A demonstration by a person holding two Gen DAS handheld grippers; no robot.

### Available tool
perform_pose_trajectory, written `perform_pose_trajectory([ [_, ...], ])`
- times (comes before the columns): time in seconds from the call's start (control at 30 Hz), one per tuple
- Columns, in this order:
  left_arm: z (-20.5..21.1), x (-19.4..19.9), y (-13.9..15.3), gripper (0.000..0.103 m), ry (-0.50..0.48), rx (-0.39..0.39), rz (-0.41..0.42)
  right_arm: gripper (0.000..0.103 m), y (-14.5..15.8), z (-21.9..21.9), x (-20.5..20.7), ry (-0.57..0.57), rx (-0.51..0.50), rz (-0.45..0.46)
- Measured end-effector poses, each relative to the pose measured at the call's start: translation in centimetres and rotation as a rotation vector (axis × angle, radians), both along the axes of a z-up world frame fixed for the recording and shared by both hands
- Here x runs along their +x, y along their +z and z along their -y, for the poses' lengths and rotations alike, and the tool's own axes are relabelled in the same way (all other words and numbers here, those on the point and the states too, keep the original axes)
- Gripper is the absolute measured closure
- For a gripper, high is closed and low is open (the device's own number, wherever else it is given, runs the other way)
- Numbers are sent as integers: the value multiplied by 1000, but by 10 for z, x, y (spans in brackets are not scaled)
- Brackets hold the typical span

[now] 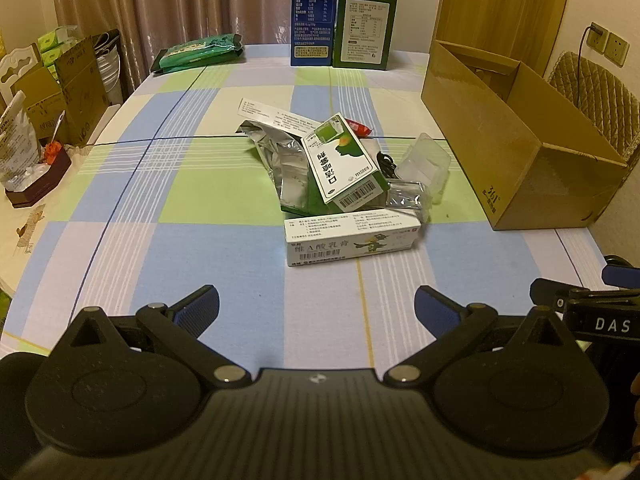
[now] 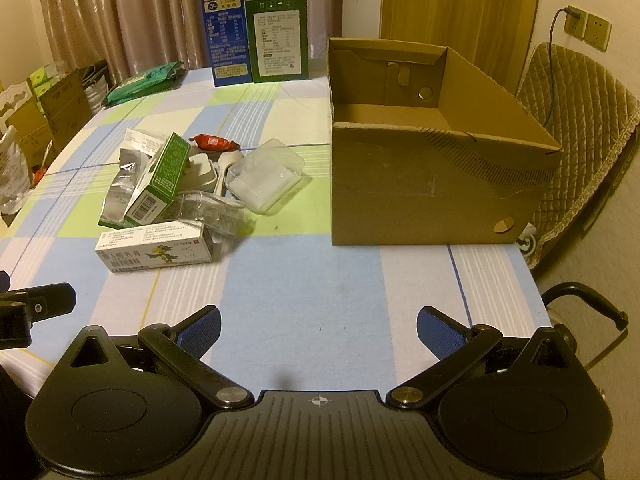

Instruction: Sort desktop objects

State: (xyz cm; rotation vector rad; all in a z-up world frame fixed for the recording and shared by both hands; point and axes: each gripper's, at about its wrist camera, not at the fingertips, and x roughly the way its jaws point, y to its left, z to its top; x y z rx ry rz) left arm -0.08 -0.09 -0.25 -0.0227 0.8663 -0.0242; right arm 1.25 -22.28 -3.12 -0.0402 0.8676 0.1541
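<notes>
left claw [image 1: 317, 307] wide open, empty | right claw [image 2: 319, 330] likewise | cardboard box [image 1: 516, 156] printed "361°" | white carton [image 1: 352, 242] text too small | bench [image 1: 160, 240] pile jumbled

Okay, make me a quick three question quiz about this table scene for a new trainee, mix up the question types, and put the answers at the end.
1. True or false: the cardboard box already holds sorted items.
2. Multiple choice: which item in the pile lies nearest the grippers? A) clear plastic container B) long white carton C) red packet
3. Fill in: the left gripper and right gripper both have their jaws ____.

Key
1. False: the part of its inside that shows is bare.
2. B
3. open, with nothing between them.
</notes>
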Motion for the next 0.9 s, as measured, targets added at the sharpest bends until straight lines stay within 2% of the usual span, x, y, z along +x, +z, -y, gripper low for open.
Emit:
perform_pose_trajectory([
  [0.9,3,-1,0,1,-6,-17,1,2,-1,-1,0,3,-3,0],
])
